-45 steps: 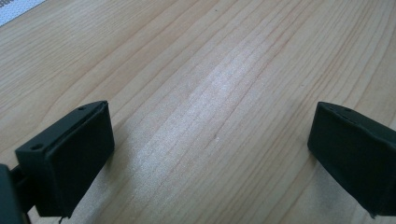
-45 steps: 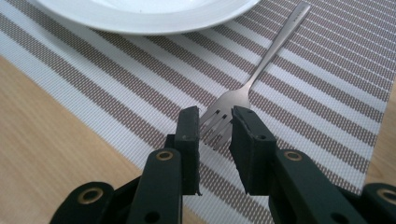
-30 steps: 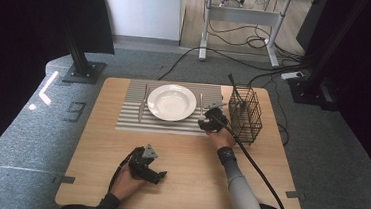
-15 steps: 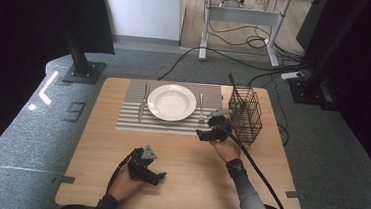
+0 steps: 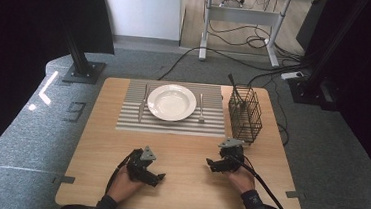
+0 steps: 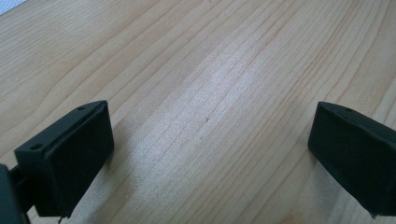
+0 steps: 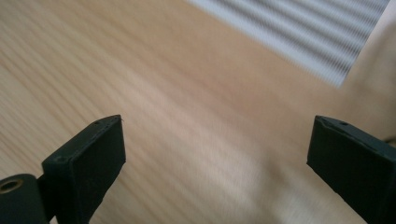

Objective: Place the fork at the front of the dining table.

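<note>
A white plate lies on a grey striped placemat at the table's far middle, with a knife to its left and a fork to its right. My left gripper rests low over the near left of the wooden table, open, with bare wood between its jaws. My right gripper hovers over the near right of the table, open and holding nothing; its own view is blurred, with bare wood between the jaws and a corner of the placemat beyond.
A black wire basket stands at the table's right, with a dark utensil handle sticking out of it. Cables trail from both grippers off the near edge. Dark stands and a desk with cables sit on the carpet beyond the table.
My right gripper has drawn back from beside the wire basket toward the near right of the table. The left gripper has stayed where it was.
</note>
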Demonstrator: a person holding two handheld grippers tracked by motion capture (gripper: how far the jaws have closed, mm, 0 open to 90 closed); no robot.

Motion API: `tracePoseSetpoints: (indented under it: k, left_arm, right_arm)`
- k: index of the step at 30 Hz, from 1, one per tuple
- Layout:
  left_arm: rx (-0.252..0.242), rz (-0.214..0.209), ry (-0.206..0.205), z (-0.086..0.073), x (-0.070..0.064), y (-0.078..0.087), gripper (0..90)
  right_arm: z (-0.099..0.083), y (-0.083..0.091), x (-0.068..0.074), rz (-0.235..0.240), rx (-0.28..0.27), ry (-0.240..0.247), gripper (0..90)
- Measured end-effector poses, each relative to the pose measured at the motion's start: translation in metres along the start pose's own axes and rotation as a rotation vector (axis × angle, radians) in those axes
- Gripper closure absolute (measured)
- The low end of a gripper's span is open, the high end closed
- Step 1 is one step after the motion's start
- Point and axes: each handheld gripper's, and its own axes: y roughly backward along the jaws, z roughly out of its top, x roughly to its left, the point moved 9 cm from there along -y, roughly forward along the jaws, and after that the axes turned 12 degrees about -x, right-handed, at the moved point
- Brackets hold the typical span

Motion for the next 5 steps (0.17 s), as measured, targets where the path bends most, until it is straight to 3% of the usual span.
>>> tracePoseSetpoints:
  k: [2, 3, 5]
  left_arm:
    - [0.0, 0.0, 0.0, 0.0, -0.0001, -0.0001, 0.0]
    - [0.001, 0.0, -0.001, -0.0001, -0.0002, -0.0002, 0.0]
    - [0.001, -0.001, -0.001, -0.0001, -0.0002, -0.0002, 0.0]
  right_arm:
    - [-0.0129, -0.0031, -0.0011, 0.005, 0.022, -0.028, 0.0]
    - [-0.0141, -0.0043, -0.0014, 0.012, -0.007, -0.053, 0.0]
    - [-0.014, -0.0046, -0.0026, 0.005, -0.009, -0.053, 0.0]
